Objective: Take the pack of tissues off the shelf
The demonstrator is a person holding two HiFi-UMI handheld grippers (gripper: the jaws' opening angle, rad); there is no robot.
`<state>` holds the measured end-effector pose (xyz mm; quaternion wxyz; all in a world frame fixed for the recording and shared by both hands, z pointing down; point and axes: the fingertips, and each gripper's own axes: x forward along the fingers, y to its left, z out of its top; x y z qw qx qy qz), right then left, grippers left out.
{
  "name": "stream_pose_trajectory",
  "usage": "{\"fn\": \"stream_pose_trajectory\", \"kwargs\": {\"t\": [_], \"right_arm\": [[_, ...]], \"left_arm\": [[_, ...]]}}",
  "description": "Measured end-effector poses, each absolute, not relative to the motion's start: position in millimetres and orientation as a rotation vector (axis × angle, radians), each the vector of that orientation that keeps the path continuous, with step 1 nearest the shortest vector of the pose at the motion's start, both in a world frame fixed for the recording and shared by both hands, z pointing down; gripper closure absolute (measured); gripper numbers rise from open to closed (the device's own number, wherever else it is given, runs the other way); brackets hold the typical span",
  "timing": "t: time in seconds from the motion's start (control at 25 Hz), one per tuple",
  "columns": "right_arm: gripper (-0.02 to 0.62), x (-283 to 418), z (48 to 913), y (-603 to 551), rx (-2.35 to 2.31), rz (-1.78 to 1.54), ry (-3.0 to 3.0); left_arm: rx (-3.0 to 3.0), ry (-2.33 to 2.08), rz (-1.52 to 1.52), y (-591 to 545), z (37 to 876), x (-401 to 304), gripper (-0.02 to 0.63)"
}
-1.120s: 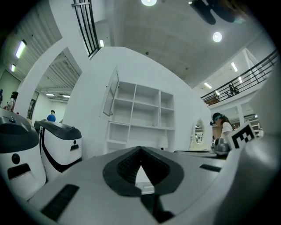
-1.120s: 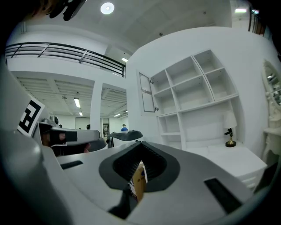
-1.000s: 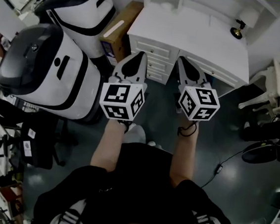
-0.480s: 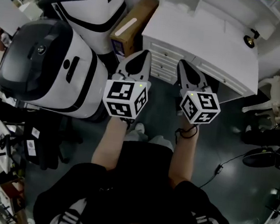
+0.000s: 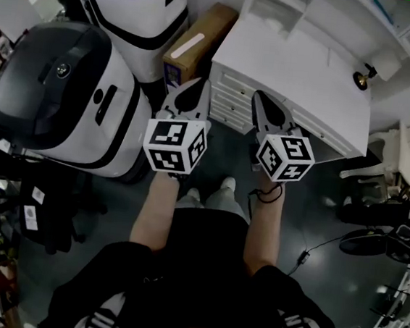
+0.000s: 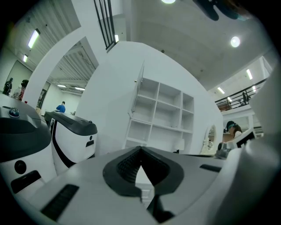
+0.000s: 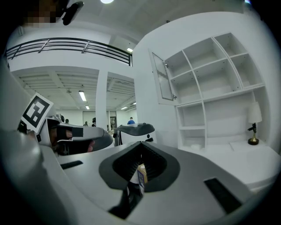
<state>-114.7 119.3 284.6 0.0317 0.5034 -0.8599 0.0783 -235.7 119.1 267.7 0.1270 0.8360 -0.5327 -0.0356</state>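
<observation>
— Holding anything in either one?

— No. My left hand-held gripper (image 6: 140,148) has its jaws brought together at the tips with nothing between them. Only the white drawers (image 5: 229,110) show through the gap underneath. My right hand-held gripper (image 7: 140,143) is closed the same way and empty. The brown bit seen through its gap looks like the cardboard box (image 5: 195,46), which stands beyond the jaws and is not in them.

— Where is the pack of tissues, then?

— I see a small pale lump on the shelf (image 7: 210,83), which stands at the back of the white desk (image 5: 310,69). It lies at the bottom of the lowest left compartment and may be the pack of tissues (image 7: 194,145), but it is too small for me to be sure. Both grippers are well apart from it, side by side over the dark floor in front of the drawers.

— Anything else close by?

— A small lamp (image 7: 253,117) stands on the desk to the right of the shelf. Two big white-and-black machines (image 5: 59,100) stand on my left, with the box between them and the desk.
</observation>
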Motion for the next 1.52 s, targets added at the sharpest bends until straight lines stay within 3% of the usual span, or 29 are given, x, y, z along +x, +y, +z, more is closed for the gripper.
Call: {"fn": "stream_pose_trajectory", "kwargs": {"t": [0.76, 1.16, 1.52], "right_arm": [[0.575, -88, 296, 60, 1.629, 0.297, -2.629], [0.575, -26, 317, 13, 1.757, 0.358, -2.574], [0.575, 86, 293, -45, 1.984, 0.359, -2.501]], "left_arm": [[2.467, -1.495, -0.037, 60, 279, -214, 0.597], [2.524, -1.378, 0.025, -7, 294, -151, 0.597], [2.658, -1.243, 0.065, -64, 275, -47, 0.597]]}}
